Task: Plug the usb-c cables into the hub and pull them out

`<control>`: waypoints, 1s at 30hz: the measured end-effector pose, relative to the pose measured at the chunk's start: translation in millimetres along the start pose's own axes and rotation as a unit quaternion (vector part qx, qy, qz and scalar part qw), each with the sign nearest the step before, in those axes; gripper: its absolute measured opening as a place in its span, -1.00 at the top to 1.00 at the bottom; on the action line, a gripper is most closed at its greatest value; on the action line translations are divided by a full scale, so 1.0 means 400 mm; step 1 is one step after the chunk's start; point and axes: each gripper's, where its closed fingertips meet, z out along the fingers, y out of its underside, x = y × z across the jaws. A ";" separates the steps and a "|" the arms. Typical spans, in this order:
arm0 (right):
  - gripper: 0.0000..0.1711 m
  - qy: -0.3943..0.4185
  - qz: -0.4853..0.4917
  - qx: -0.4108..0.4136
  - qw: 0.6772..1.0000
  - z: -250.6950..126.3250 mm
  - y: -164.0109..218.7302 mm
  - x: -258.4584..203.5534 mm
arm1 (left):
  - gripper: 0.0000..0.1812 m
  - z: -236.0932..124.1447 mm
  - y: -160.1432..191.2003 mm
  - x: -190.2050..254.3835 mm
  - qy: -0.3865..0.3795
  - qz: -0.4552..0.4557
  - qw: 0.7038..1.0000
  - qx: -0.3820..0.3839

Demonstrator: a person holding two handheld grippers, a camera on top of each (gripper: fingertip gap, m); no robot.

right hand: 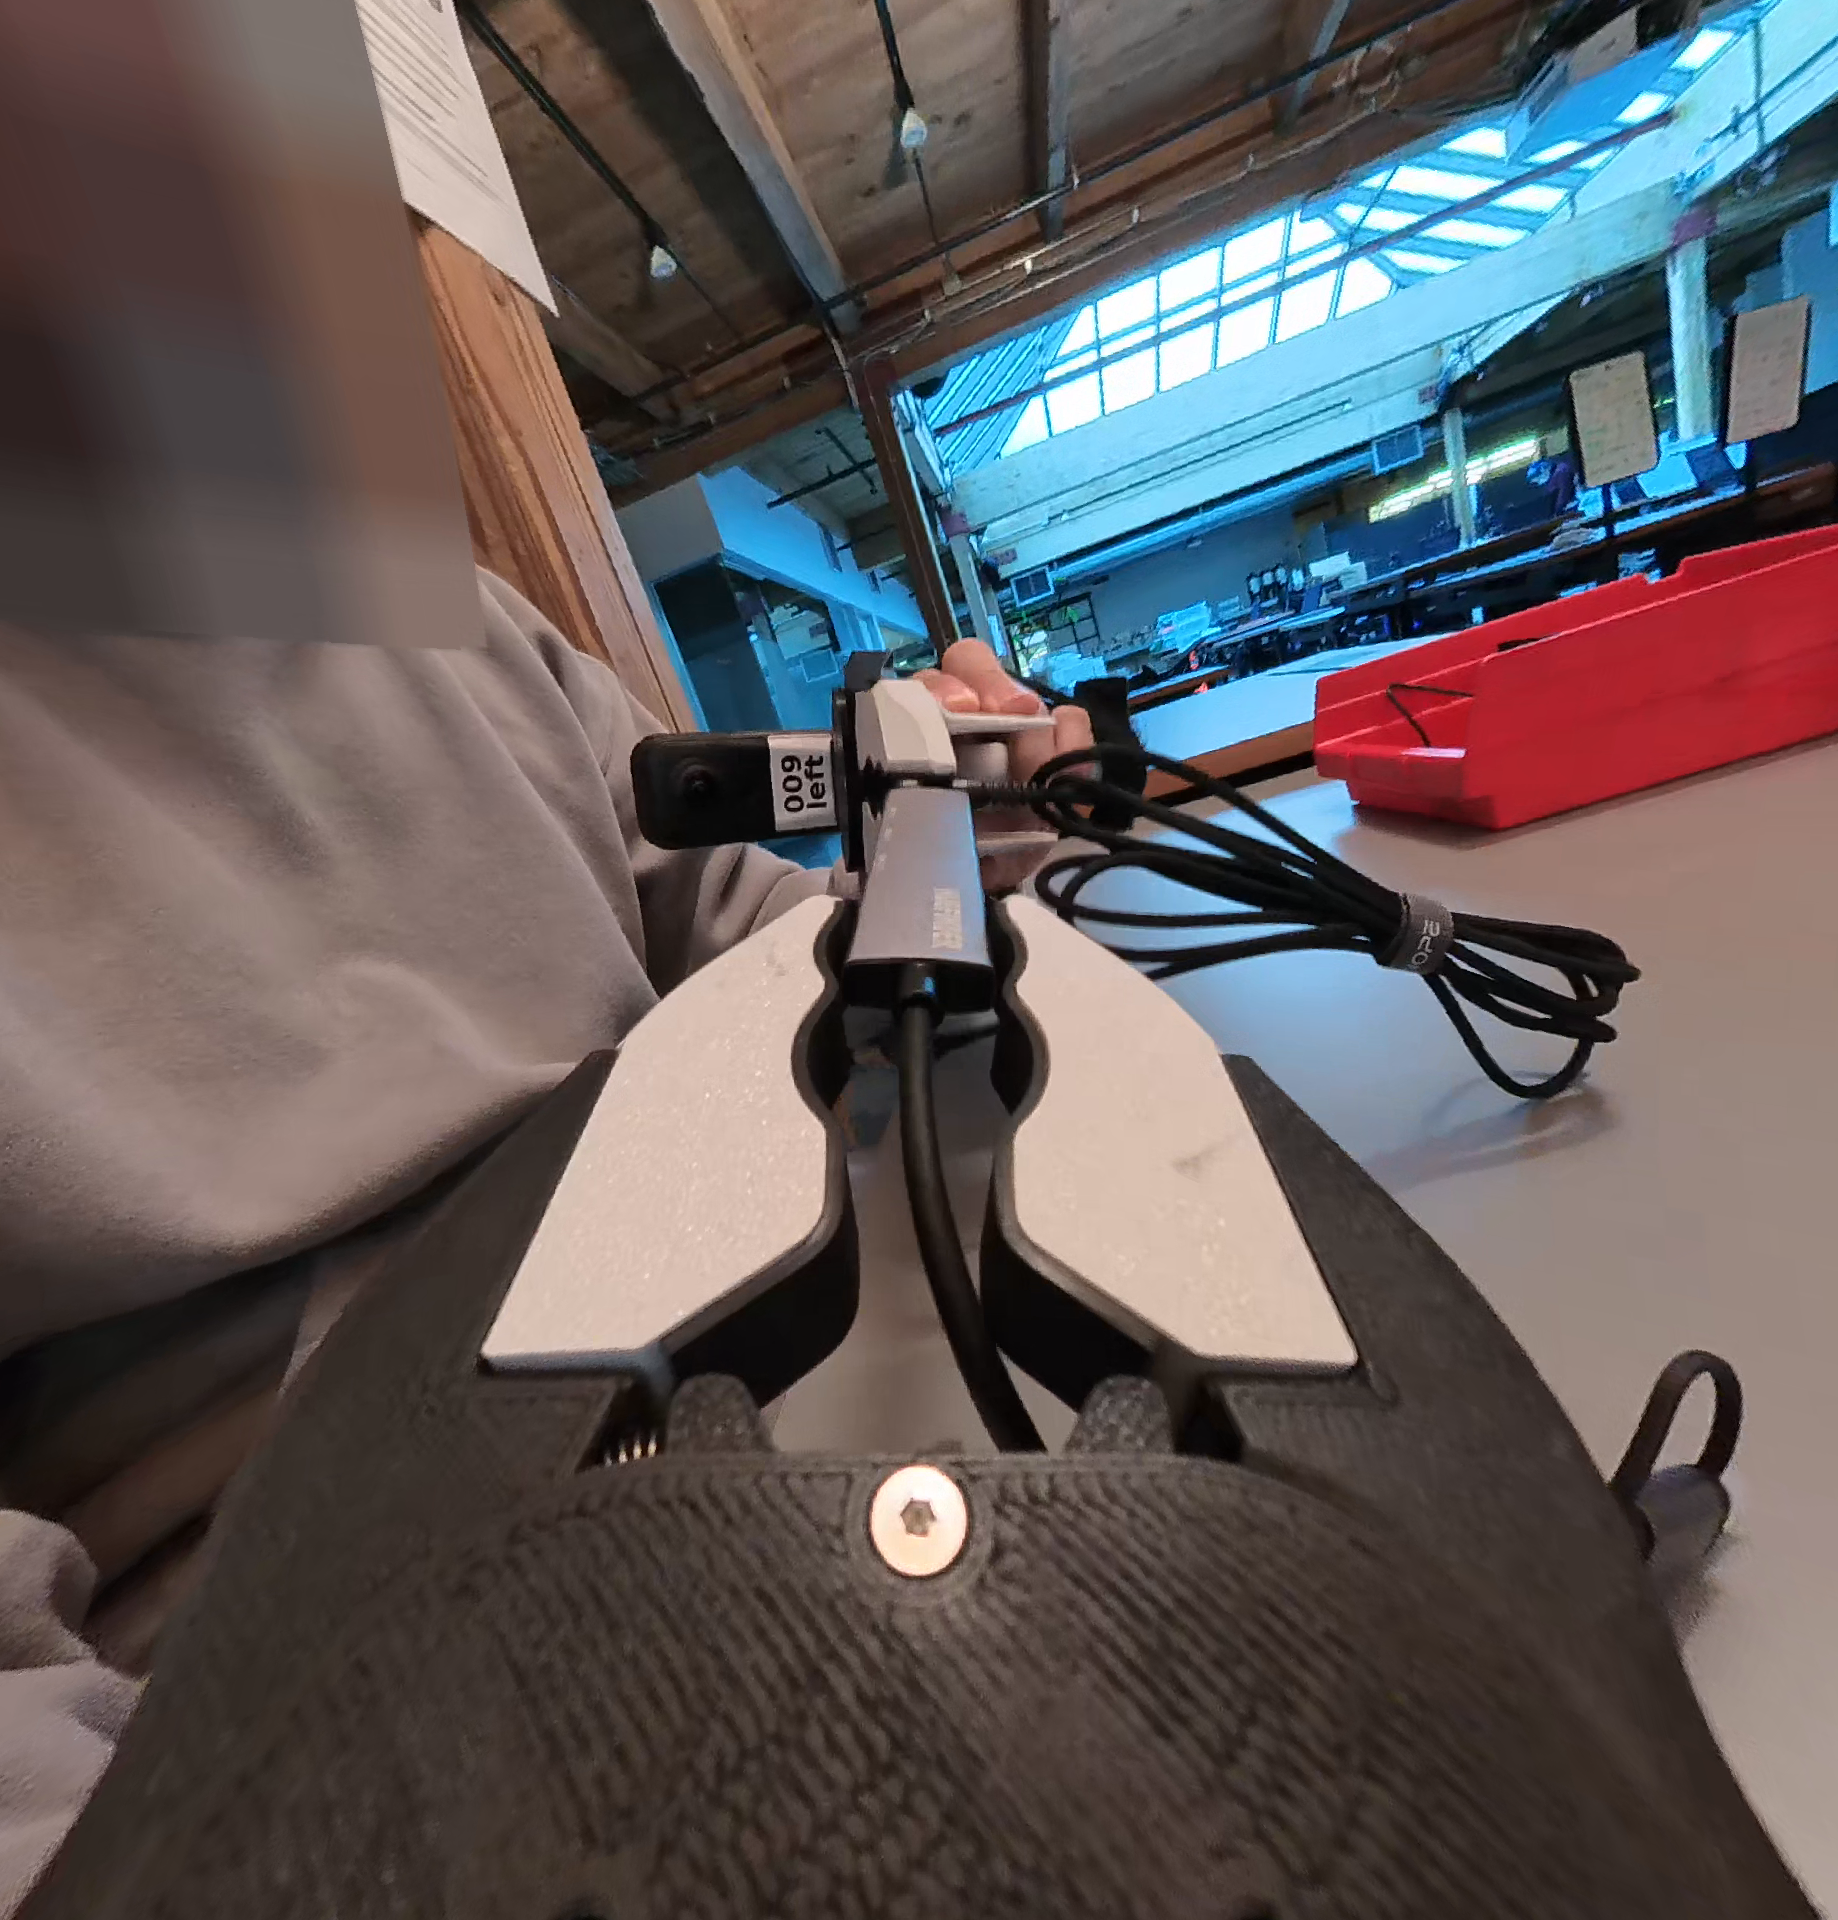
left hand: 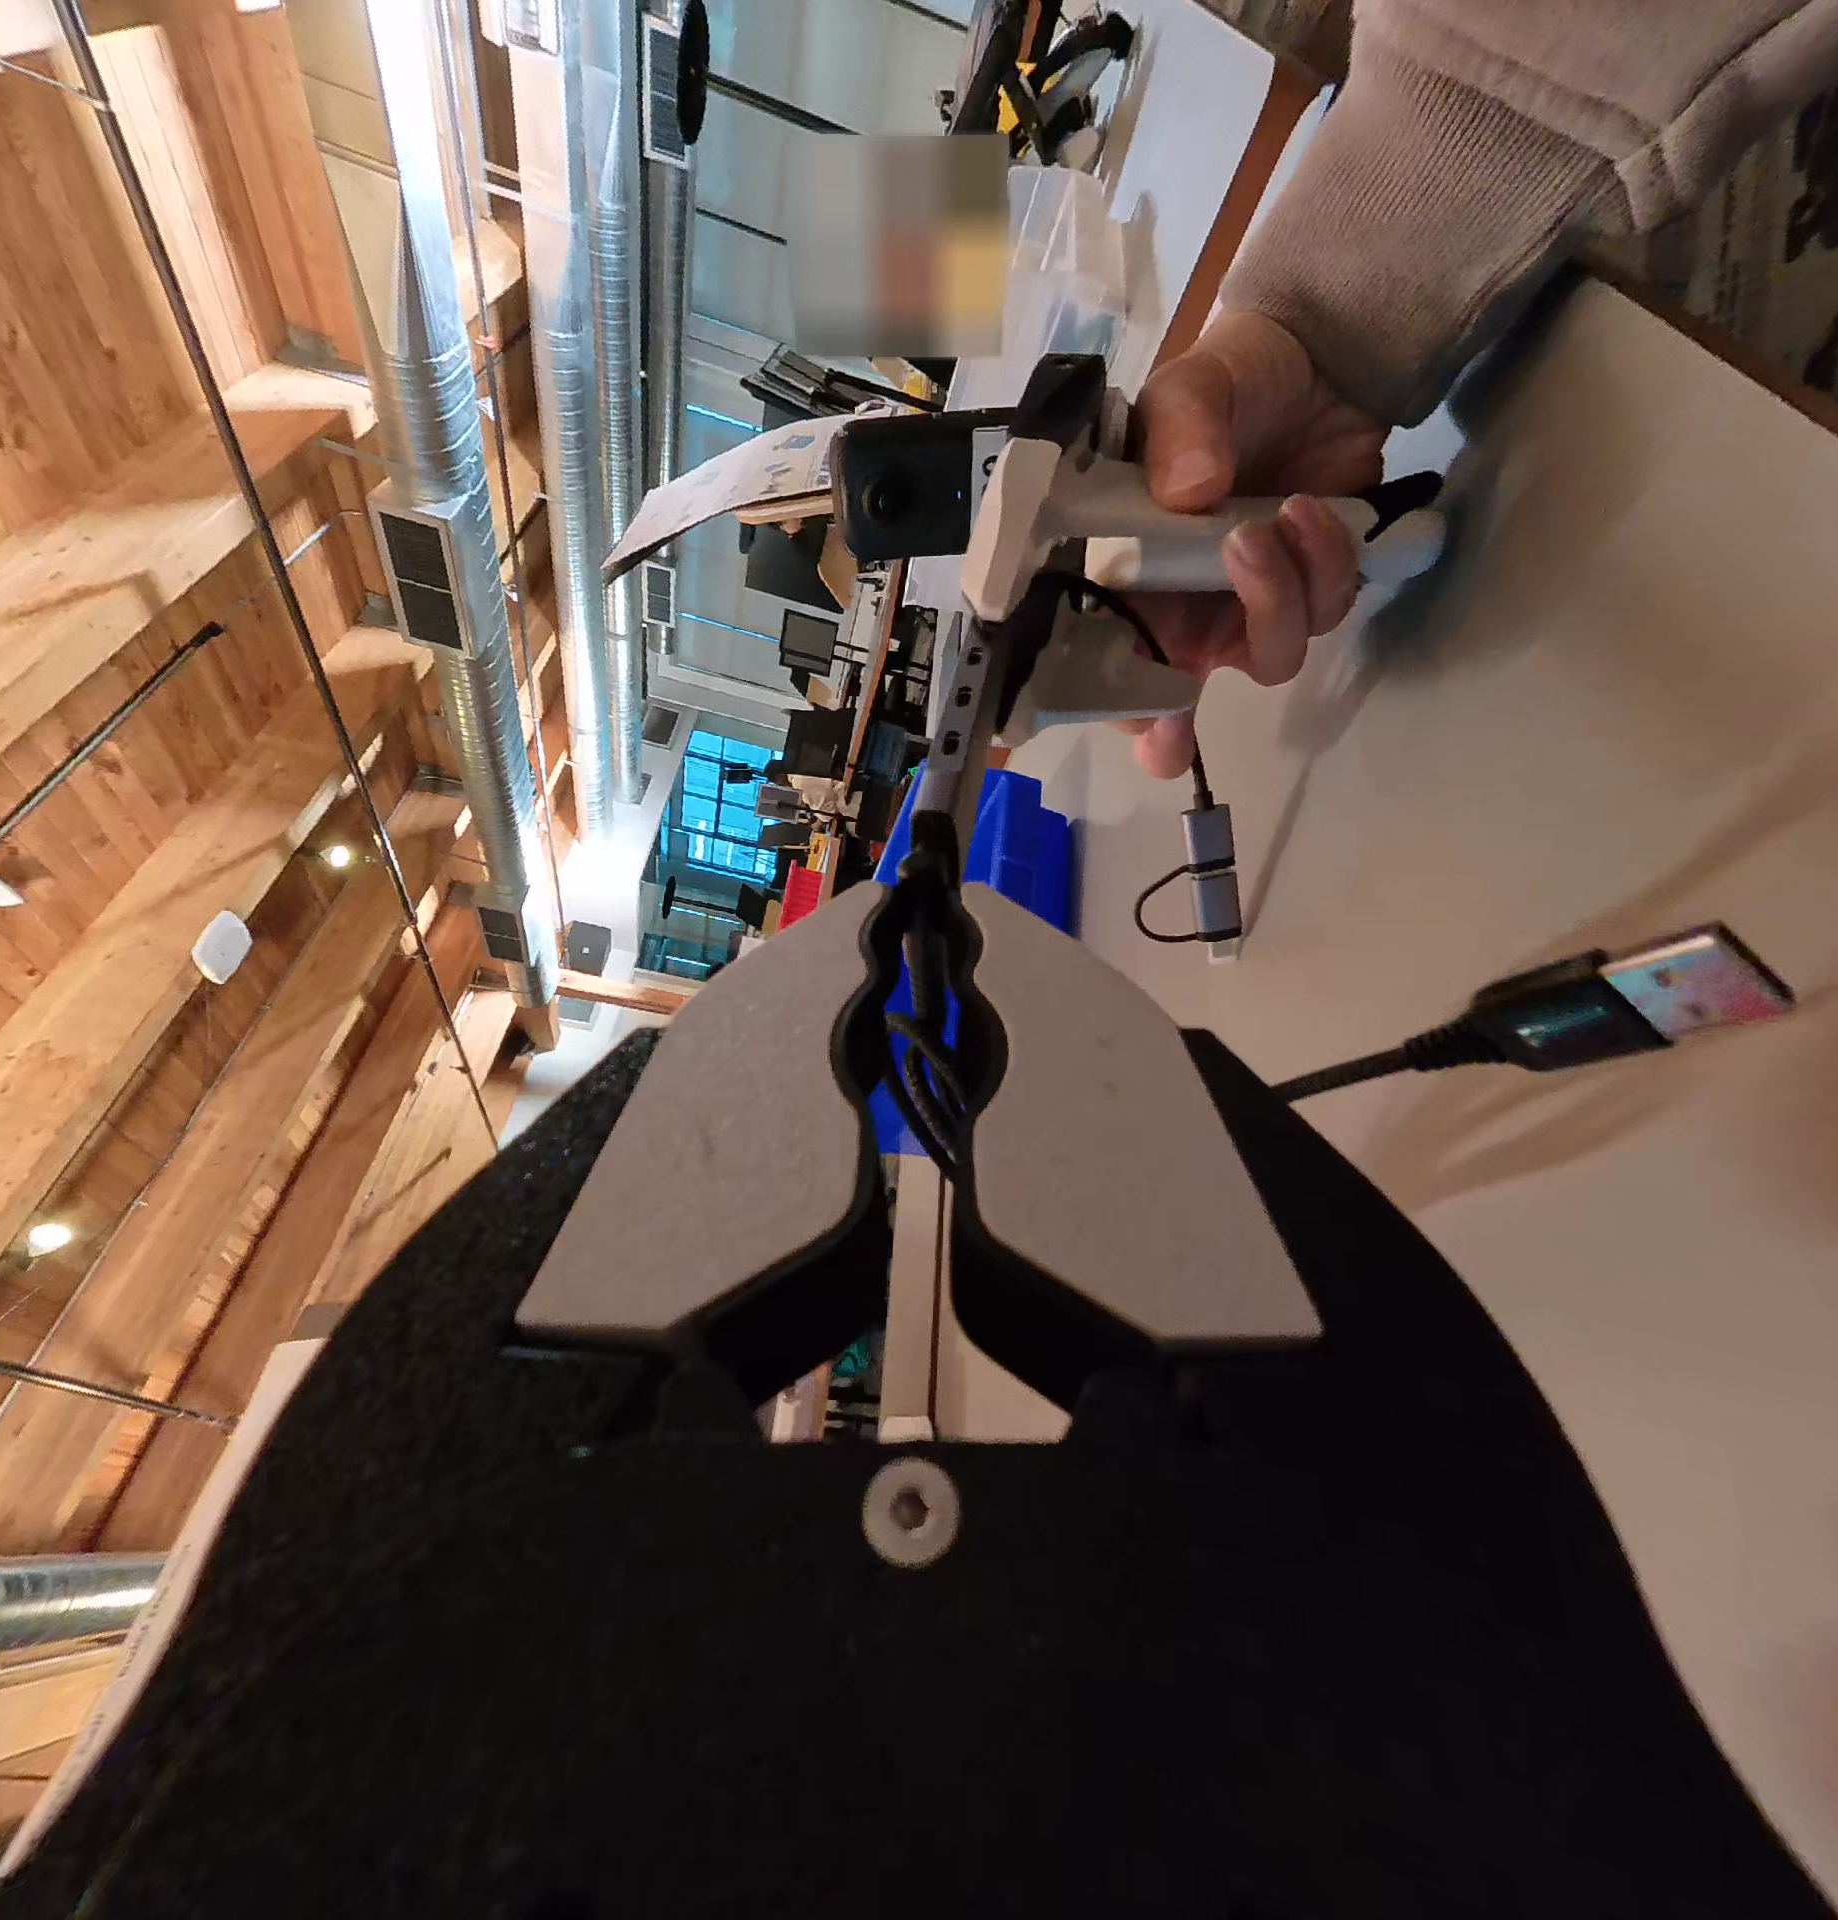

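My left gripper [left hand: 920,904] is shut on the black braided USB-C cable [left hand: 925,1049] just behind its plug. The plug meets the end of the grey hub [left hand: 951,717]; I cannot tell how deep it sits. My right gripper [right hand: 920,935] is shut on the other end of the hub [right hand: 920,904], held above the table. The hub's own black lead [right hand: 936,1164] runs back between my right fingers and ends in a dangling grey adapter [left hand: 1211,873]. The two grippers face each other: the right one [left hand: 998,644] shows in the left wrist view, the left one [right hand: 899,790] in the right wrist view.
The braided cable's bundled coil [right hand: 1310,914] lies on the grey table [right hand: 1517,1247], and its USB-A plug [left hand: 1684,982] hangs at the right. A red bin [right hand: 1621,675] stands at the back right. A blue bin [left hand: 1029,842] is behind the hub. A person's grey sleeve [right hand: 271,935] is at the left. The gap from one gripper's tips to the other's is roughly 7 centimeters.
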 end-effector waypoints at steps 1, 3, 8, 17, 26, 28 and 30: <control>0.71 0.002 0.001 0.005 1.000 0.001 -0.004 0.002 | 0.94 0.000 0.002 0.003 0.002 -0.004 1.000 0.000; 0.71 0.001 0.001 0.026 1.000 0.002 -0.021 0.004 | 0.94 0.007 0.003 0.036 0.032 0.007 0.999 0.000; 0.71 0.034 -0.044 -0.014 0.998 0.000 -0.019 0.001 | 0.93 0.018 0.025 0.020 -0.007 0.003 1.000 -0.018; 0.70 0.094 -0.052 -0.089 0.990 0.049 0.026 0.049 | 0.91 -0.009 0.123 -0.031 -0.084 0.046 0.994 -0.058; 0.71 0.171 -0.109 -0.083 0.976 0.107 0.011 0.103 | 0.90 -0.034 0.198 -0.058 -0.134 0.009 0.987 -0.091; 0.72 0.188 -0.104 -0.065 0.974 0.118 0.001 0.116 | 0.91 -0.042 0.208 -0.063 -0.141 0.001 0.986 -0.089; 0.72 0.187 -0.087 -0.055 0.977 0.132 0.000 0.118 | 0.90 -0.048 0.220 -0.068 -0.147 -0.011 0.985 -0.088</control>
